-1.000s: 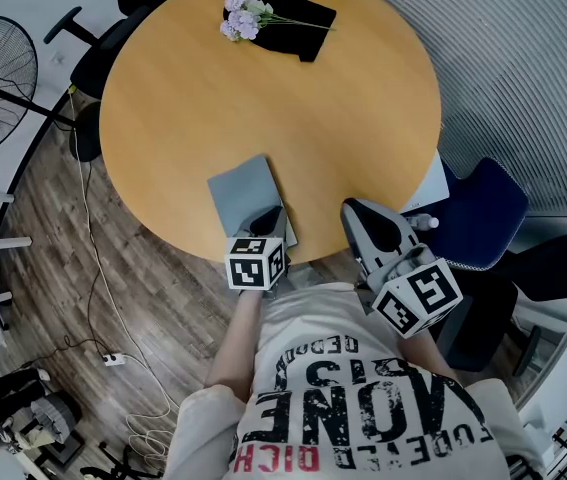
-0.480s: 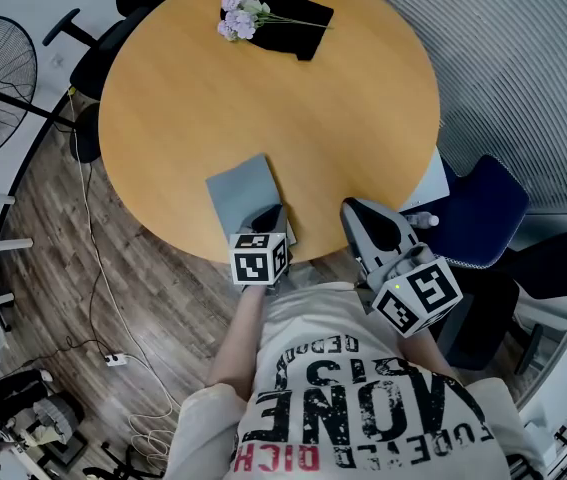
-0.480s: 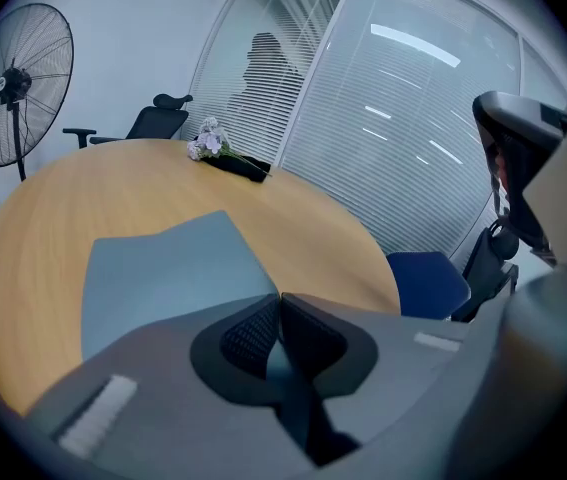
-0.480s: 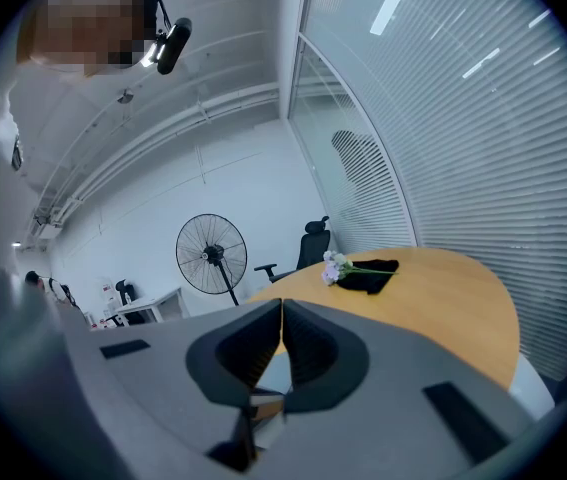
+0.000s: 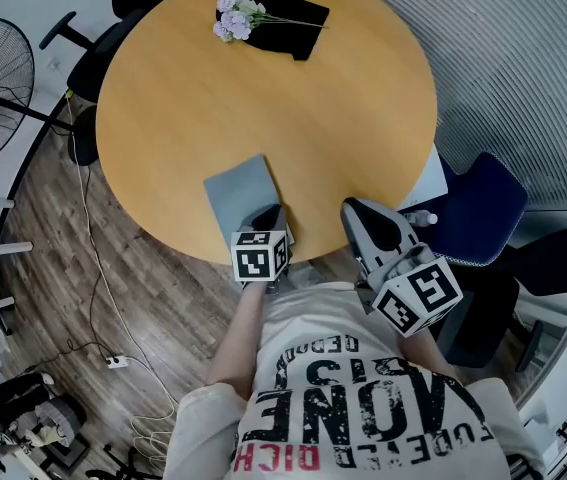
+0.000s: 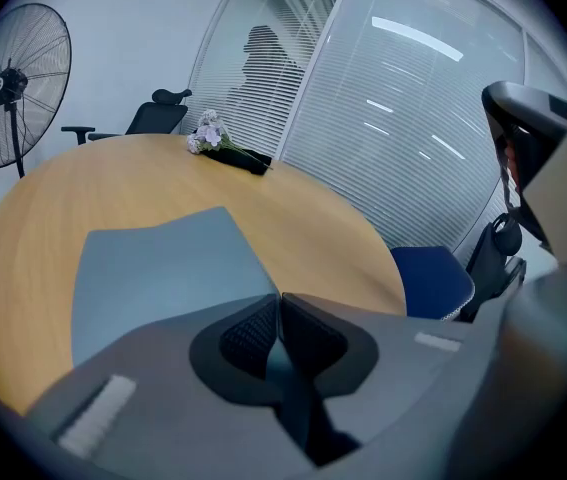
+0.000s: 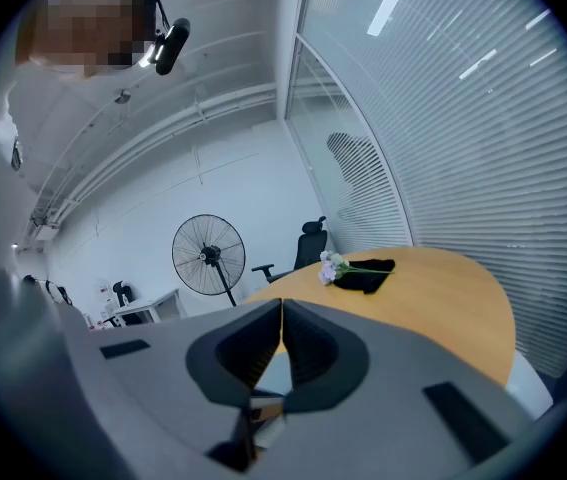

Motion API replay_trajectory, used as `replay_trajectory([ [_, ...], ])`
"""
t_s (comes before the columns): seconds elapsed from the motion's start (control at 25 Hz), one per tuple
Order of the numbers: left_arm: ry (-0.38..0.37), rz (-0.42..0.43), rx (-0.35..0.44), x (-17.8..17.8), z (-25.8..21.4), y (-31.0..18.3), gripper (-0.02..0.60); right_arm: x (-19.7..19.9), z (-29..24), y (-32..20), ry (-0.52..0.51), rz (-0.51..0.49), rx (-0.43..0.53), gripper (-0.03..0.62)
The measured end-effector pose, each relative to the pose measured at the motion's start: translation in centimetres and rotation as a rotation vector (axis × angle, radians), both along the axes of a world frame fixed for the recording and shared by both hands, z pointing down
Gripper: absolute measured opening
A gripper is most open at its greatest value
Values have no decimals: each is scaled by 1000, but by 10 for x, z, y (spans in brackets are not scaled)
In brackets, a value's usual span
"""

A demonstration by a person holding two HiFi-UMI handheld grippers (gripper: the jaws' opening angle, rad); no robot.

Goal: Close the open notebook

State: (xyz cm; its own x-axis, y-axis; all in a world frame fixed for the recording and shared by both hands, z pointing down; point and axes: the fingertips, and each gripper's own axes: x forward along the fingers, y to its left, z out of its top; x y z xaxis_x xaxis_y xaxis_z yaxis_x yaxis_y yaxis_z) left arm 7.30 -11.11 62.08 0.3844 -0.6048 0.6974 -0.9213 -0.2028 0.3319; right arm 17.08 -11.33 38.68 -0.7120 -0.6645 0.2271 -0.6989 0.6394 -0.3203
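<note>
Little has shifted: the left gripper (image 5: 270, 215) hangs in nearly the same spot and its fingers have just been opening a touch, while the right gripper (image 5: 351, 208) has not stirred. The round counter (image 5: 363, 118) carries the grey notebook (image 5: 235, 193) flat near its near edge, cover down, so the closing looks done. The left fingers are all but together over the notebook's near right corner; whether a sliver of cover sits between them I cannot tell. If it does, pulling away could lift the cover open again or drag the notebook off the edge. The right fingers are pressed together on nothing.
</note>
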Motion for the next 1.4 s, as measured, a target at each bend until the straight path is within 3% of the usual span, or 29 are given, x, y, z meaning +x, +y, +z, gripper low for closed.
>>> replay_trajectory([
  [0.36, -34, 3, -55, 1, 10, -2, 32, -3, -1, -2, -12, -4, -8, 12],
  [0.8, -43, 3, -52, 1, 11, -2, 32, -5, 0, -2, -10, -7, -11, 12],
  [1.4, 19, 27, 68, 3, -3, 0, 84, -7, 1, -1, -14, -15, -13, 12],
])
